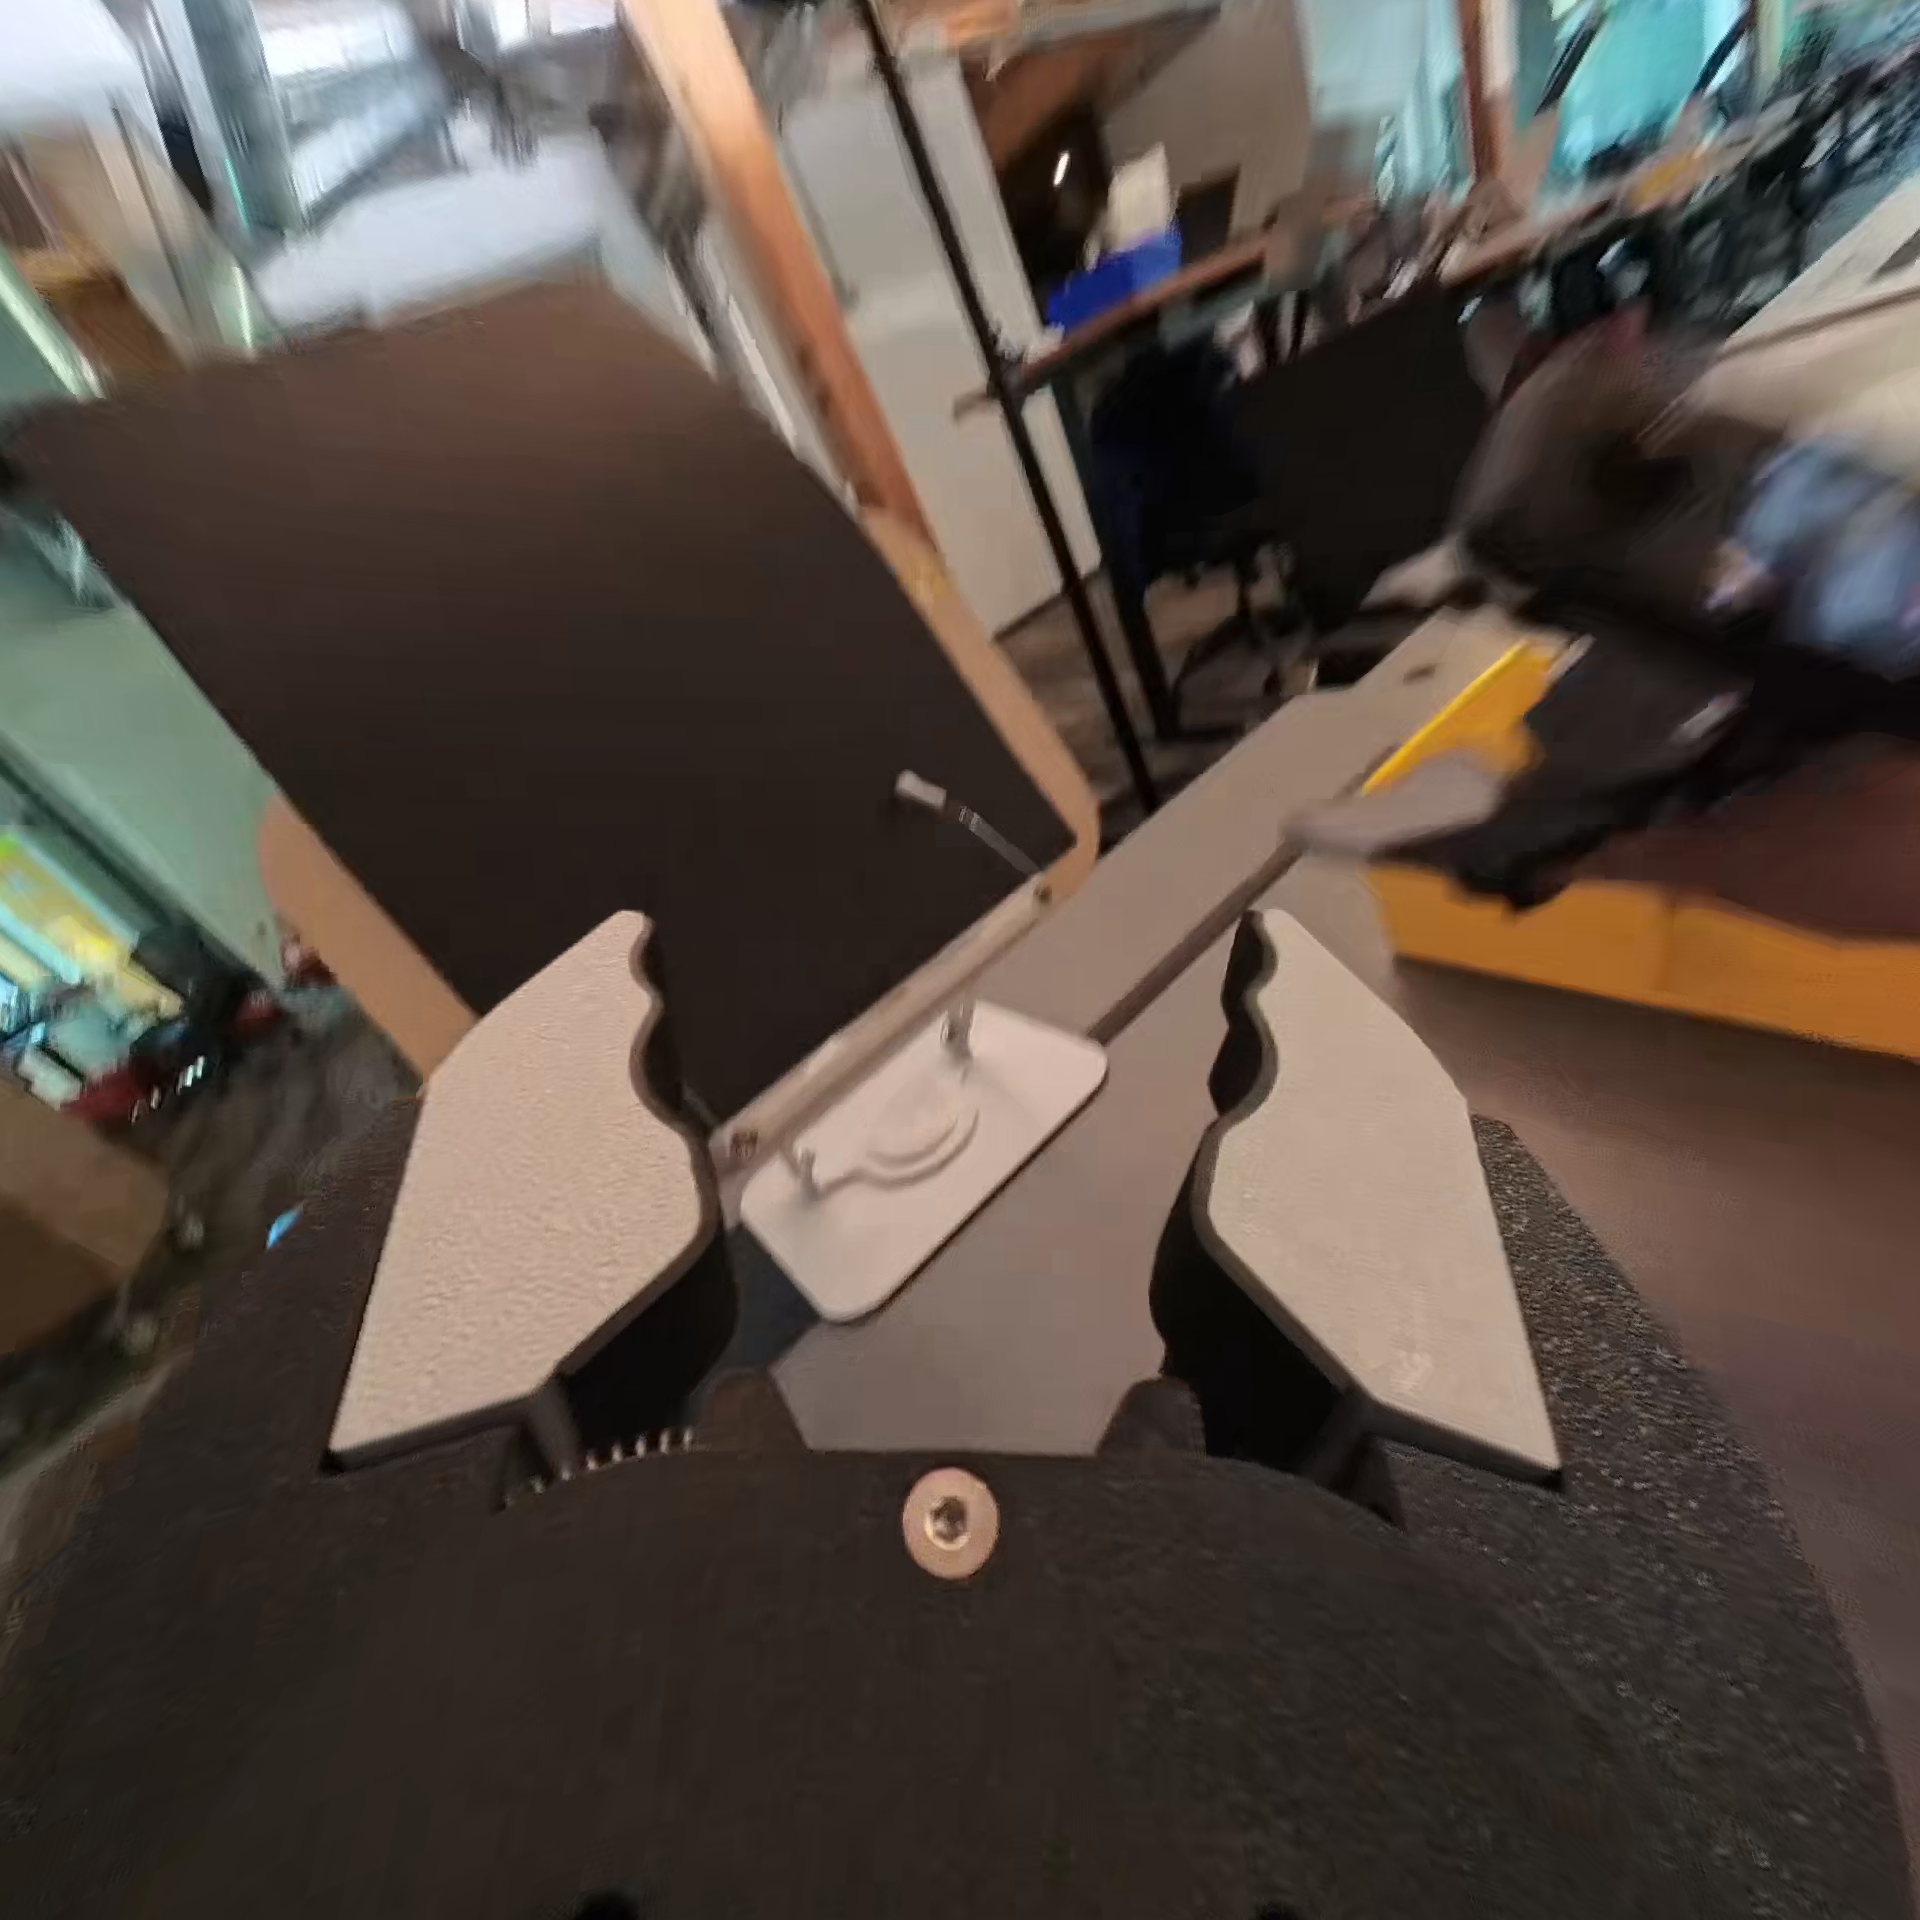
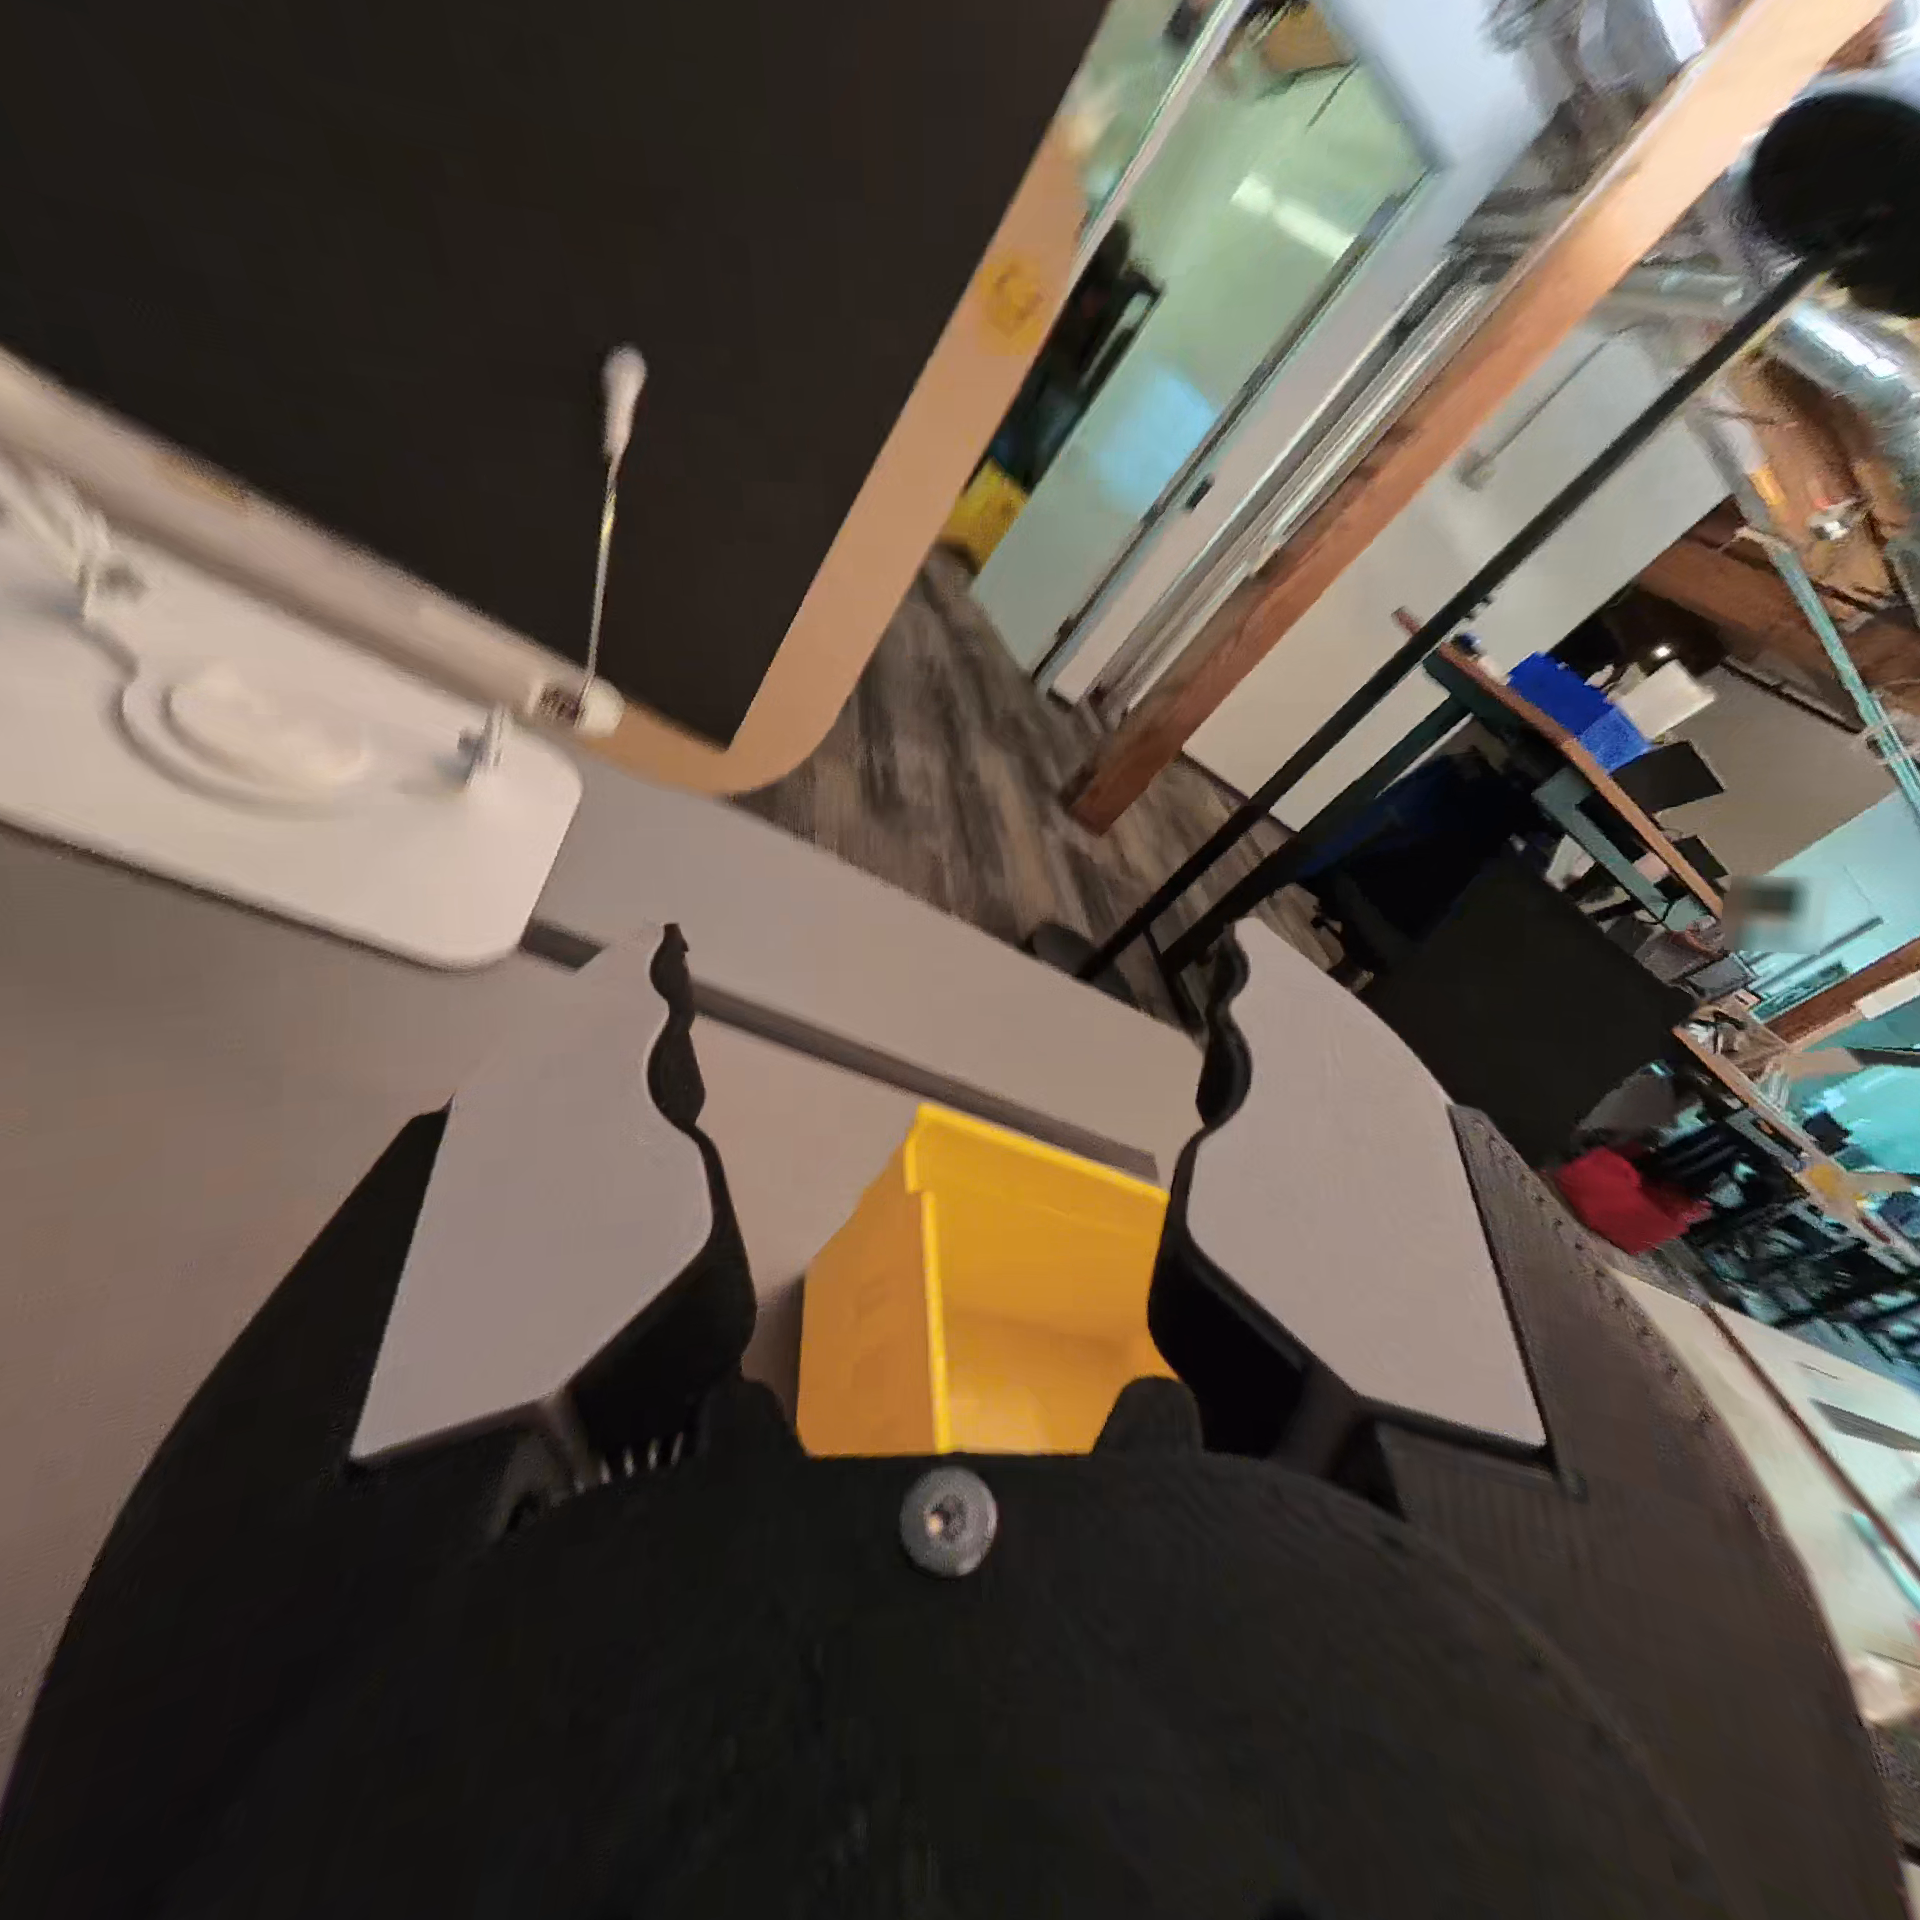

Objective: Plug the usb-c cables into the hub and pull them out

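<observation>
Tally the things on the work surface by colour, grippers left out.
White or silver: 2, the hub and the cable running from its far end.
Yellow: 1, the bin between the right gripper's fingers.
Black: 1, the mat.
Total: 4.

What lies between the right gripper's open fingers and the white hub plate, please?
In the right wrist view, only bare grey table separates the right gripper from the white hub plate. The yellow bin sits below the gripper, off that stretch.
</observation>
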A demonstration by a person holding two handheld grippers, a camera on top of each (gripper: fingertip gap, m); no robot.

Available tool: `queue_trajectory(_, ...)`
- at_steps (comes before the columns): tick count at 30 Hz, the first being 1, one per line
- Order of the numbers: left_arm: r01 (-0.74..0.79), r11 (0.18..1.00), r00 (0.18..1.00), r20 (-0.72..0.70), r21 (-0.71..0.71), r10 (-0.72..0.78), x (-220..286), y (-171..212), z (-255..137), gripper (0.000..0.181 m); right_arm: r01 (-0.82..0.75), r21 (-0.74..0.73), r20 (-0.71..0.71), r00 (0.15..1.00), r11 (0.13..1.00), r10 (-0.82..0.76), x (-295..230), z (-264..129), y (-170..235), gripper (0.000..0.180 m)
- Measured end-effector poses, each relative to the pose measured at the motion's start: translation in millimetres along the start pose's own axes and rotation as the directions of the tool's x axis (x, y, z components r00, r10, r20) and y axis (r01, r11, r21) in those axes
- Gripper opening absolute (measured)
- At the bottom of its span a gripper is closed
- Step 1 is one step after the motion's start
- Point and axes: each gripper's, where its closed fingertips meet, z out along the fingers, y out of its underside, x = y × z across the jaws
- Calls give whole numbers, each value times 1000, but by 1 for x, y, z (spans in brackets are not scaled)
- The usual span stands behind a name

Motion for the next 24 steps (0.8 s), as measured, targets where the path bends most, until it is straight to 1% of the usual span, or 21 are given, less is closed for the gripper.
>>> queue_trajectory(1, 0, 999, 1000, 7, -35, 0, -2, 13, 6, 97, -37, 50, -17, 999, 998, 38, 12, -7, -10, 96)
queue_trajectory(2, -5, 999, 1000, 7, -53, 5, -1, 22, 10, 89, -65, 94, -32, 997, 993, 68, 23, -14, -18, 95)
queue_trajectory(4, -18, 996, 1000, 16, -83, 20, 2, 36, 18, 77, -95, 160, -46, 994, 983, 103, 40, -28, -31, 95)
queue_trajectory(5, -25, 994, 999, 22, -109, 28, 4, 42, 21, 72, -102, 182, -44, 993, 978, 112, 44, -33, -36, 94)
queue_trajectory(7, -24, 985, 999, 19, -169, 28, 7, 53, 23, 69, -116, 234, -28, 992, 965, 126, 51, -45, -47, 93)
queue_trajectory(9, 12, 980, 1000, 5, -199, -11, 13, 54, 22, 68, -133, 300, 4, 990, 945, 138, 55, -58, -60, 88)
queue_trajectory(12, 88, 973, 995, -19, -213, -94, 22, 46, 14, 65, -181, 398, 59, 983, 899, 172, 63, -80, -79, 77)
queue_trajectory(14, 136, 964, 987, -50, -227, -151, 30, 37, 3, 56, -213, 436, 104, 977, 874, 186, 68, -93, -87, 74)
queue_trajectory(16, 164, 957, 979, -79, -239, -187, 36, 30, -14, 56, -226, 475, 144, 973, 851, 178, 72, -105, -95, 69)
queue_trajectory(18, 161, 947, 978, -82, -280, -190, 34, 34, -40, 49, -235, 494, 175, 970, 837, 169, 77, -114, -99, 63)
queue_trajectory(19, 146, 940, 982, -71, -310, -176, 30, 39, -57, 48, -240, 500, 208, 966, 832, 153, 77, -119, -101, 56)
queue_trajectory(21, 104, 915, 993, -5, -391, -115, 9, 56, -96, 43, -276, 518, 270, 951, 810, 152, 78, -128, -104, 45)
queue_trajectory(23, 65, 868, 996, 87, -492, -25, -24, 77, -142, 36, -308, 546, 359, 926, 779, 114, 73, -140, -109, 19)
queue_trajectory(24, 55, 834, 992, 128, -549, 19, -43, 87, -168, 30, -319, 560, 404, 911, 765, 84, 68, -146, -111, 3)
